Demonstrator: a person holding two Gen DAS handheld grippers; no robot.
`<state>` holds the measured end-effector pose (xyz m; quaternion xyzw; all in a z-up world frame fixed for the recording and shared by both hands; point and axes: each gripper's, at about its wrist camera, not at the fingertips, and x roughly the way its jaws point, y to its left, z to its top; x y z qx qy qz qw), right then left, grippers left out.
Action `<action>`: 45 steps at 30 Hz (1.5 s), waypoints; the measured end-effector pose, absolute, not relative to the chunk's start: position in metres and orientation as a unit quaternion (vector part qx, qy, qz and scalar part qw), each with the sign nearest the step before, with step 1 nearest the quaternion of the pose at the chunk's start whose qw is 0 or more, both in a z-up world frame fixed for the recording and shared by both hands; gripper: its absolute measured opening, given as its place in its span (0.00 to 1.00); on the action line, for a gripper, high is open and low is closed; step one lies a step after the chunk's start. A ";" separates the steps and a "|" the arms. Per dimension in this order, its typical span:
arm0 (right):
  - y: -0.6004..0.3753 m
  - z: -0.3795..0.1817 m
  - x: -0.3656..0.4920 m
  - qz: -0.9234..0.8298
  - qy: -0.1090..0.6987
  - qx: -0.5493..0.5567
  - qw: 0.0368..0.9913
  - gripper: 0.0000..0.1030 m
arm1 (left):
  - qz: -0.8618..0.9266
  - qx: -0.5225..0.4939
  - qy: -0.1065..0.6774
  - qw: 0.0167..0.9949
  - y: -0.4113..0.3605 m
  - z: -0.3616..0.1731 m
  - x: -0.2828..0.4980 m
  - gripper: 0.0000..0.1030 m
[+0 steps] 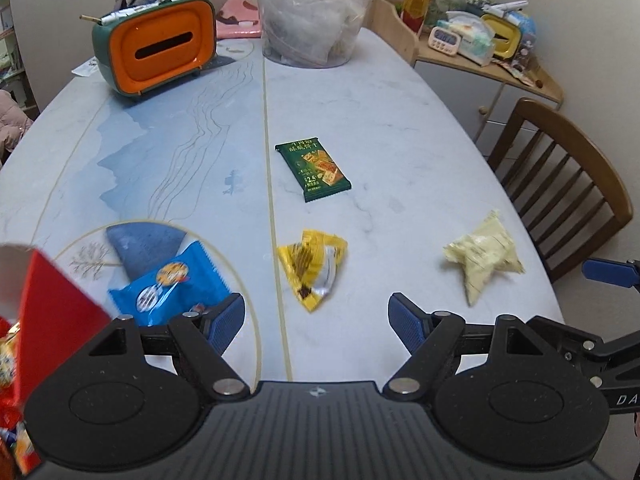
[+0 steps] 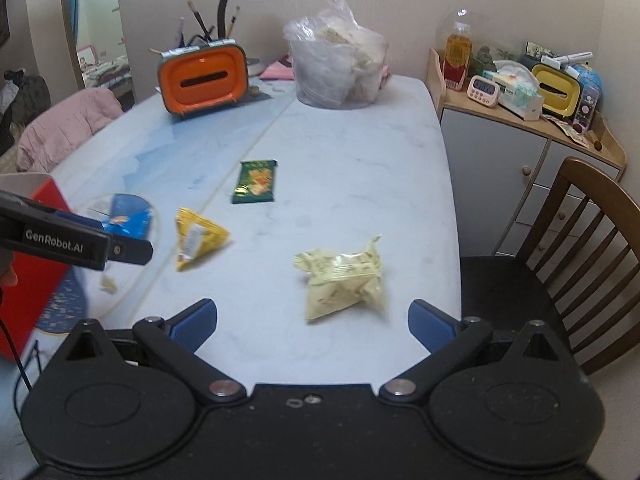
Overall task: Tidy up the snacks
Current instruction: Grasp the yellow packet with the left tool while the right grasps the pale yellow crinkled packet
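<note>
Four snack packs lie loose on the big pale blue and white table (image 1: 400, 120), which looks smooth like marble. They are spread out, well apart from each other, so each one looks easy to pick up alone.

The left gripper (image 1: 316, 322) has its two blue ribbed pads wide apart, and nothing is between them. It points down at the shiny yellow crinkly snack pack (image 1: 314, 270), which is puffed into a pointy shape. Just left of it lies a blue shiny cookie pack (image 1: 172, 280) with zigzag ends.

The right gripper (image 2: 312, 324) is spread wide too, and it is empty. The pale yellow crumpled snack bag (image 2: 342, 278) sits right in front of its gap, so I think that bag is its next pick.

Farther off lies a flat dark green cracker pack (image 1: 316, 170). It is thin and flat on the table, so it may be harder to pinch.

At the left edge stands a red cardboard box (image 1: 52, 312) with bright wrappers showing inside. I think the snacks go in there, and these four are not in yet.
</note>
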<state>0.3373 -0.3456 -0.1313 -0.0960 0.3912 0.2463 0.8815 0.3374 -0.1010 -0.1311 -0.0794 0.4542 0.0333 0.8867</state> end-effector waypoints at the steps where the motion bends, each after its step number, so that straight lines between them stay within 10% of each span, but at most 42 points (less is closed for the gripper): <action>1: -0.346 -0.135 0.344 0.245 0.394 -0.097 0.880 0.99 | 0.034 -0.079 0.458 0.885 -0.101 -0.135 0.344 0.77; 22: -0.330 -0.192 0.419 0.238 0.430 -0.114 0.864 0.92 | 0.053 -0.055 0.497 0.865 -0.101 -0.190 0.415 0.68; 32: -0.328 -0.198 0.417 0.238 0.443 -0.109 0.858 0.61 | 0.046 -0.030 0.485 0.873 -0.111 -0.186 0.411 0.42; 45: -0.327 -0.183 0.392 0.240 0.444 -0.091 0.858 0.51 | 0.047 -0.039 0.490 0.870 -0.114 -0.169 0.383 0.35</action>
